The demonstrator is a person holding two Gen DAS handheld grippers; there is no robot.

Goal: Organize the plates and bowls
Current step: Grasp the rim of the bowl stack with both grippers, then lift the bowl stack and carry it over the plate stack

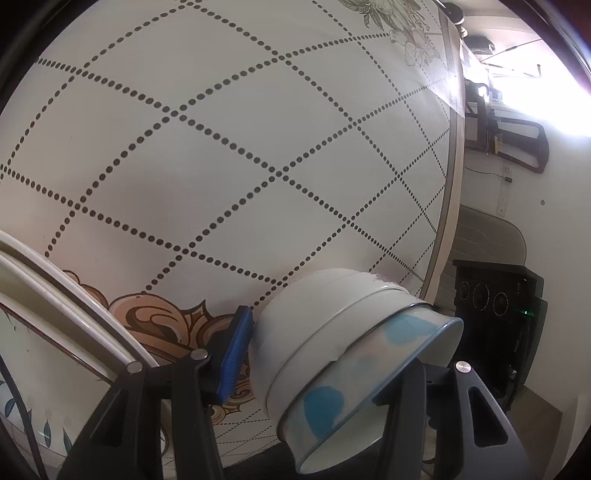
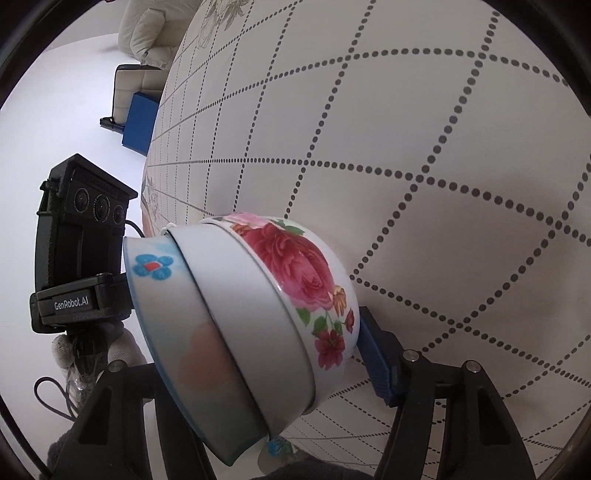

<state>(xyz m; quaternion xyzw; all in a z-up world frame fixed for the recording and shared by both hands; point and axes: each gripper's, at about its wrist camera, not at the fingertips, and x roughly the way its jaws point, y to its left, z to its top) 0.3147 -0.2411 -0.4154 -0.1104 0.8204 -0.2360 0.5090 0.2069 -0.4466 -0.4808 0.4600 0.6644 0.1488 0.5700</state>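
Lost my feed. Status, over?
Left gripper and right gripper both clamped on one bowl stack, tilted over the table. Plates at left, apart. Nothing blocking.

place: home living or dining room | cues: table under a white tablecloth point(image 1: 229, 147) with dotted diamond grid and floral prints | beige cushioned sofa point(image 2: 155, 33) behind the table | dark wooden chair point(image 1: 517, 144) by a white wall | bright window light point(image 1: 546, 92) | floral household bowls point(image 2: 258, 317)
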